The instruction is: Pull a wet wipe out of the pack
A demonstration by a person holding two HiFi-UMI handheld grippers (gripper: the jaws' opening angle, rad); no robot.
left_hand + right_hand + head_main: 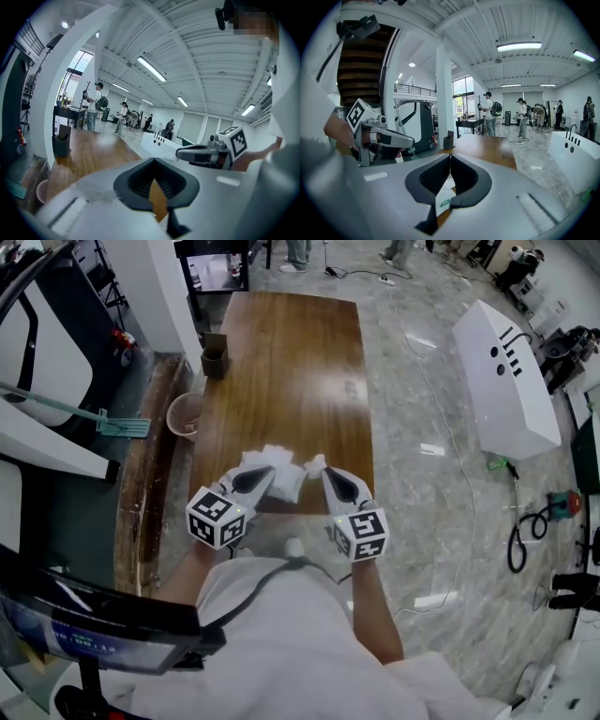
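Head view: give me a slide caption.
The left gripper and right gripper point at a white wipe pack on the wooden table.

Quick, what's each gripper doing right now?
Left gripper: jaws closed, nothing seen between them.
Right gripper: jaws closed, nothing seen between them.

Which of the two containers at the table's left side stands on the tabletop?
The dark square box, on the brown wooden table's left edge. The round pale mesh basket sits lower, beside the table.
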